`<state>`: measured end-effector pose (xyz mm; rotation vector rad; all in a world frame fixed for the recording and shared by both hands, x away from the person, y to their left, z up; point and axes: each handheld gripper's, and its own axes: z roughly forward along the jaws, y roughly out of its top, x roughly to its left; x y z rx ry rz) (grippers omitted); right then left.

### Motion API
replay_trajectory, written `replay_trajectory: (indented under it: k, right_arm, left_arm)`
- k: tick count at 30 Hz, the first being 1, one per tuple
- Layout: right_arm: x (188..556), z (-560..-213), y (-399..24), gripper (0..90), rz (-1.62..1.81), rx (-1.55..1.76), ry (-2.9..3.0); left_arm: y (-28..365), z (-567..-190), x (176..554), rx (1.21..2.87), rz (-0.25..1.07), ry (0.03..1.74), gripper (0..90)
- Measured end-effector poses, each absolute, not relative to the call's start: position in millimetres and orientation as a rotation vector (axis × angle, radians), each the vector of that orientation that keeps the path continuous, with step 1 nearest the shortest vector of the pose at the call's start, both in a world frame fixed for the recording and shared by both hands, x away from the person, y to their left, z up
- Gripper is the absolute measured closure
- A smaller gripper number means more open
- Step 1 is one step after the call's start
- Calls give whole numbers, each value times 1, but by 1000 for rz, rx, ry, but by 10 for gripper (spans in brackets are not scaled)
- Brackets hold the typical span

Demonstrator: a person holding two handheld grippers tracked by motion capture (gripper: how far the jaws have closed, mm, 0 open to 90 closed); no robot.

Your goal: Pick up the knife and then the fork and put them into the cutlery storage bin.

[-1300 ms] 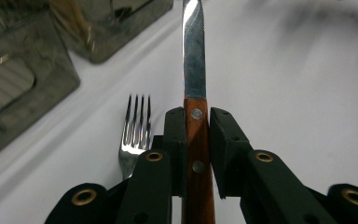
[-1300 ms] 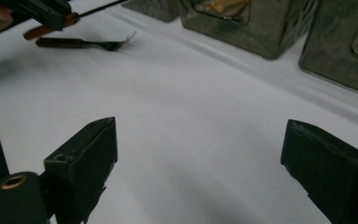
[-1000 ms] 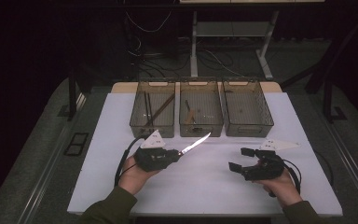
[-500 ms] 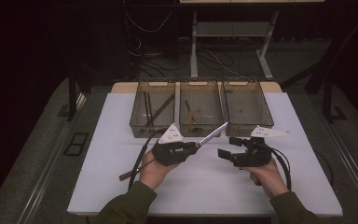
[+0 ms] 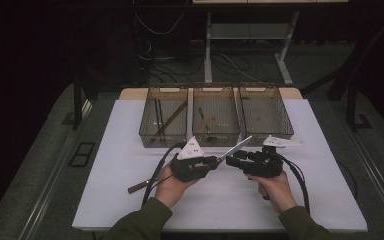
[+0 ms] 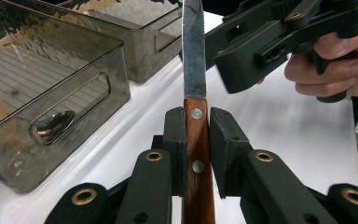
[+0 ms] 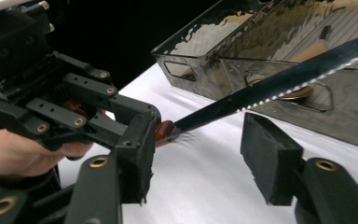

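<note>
A knife with a wooden handle [image 6: 198, 158] and a serrated steel blade [image 5: 237, 147] is clamped by its handle in my left gripper [image 5: 215, 161], which is shut on it. The blade points up and right, toward the bins. My right gripper [image 5: 232, 159] faces the left one at the table's middle. In the right gripper view the blade [image 7: 270, 88] runs between its two pads [image 7: 270, 158] with a gap on both sides. Those jaws have just been closing around the blade without pressing on it.
Three smoky clear bins stand in a row at the back: the left [image 5: 162, 141] holds dark sticks, the middle [image 5: 216, 140] a wooden-handled utensil and a spoon, the right [image 5: 270, 136] looks bare. A brown-handled item [image 5: 140, 187] lies on the white table [image 5: 105, 165] left of my left hand.
Both hands have come together at the table's middle. The left gripper carried the knife rightward, and the right gripper's jaws have narrowed around the blade.
</note>
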<state>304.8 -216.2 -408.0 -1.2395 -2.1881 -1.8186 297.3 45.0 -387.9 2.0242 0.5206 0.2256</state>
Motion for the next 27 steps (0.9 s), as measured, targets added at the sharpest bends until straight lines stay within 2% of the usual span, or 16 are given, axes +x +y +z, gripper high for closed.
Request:
replay_trajectory:
  k: [16,27]
  right_arm:
    - [306,-410,-211,761,-1855,-1233,-2105]
    - [301,-403,-205,879,-1860,-1184,-2144]
  left_arm:
    - [35,-393,294,2028,232,510,766]
    - [30,-398,293,2044,221,496,762]
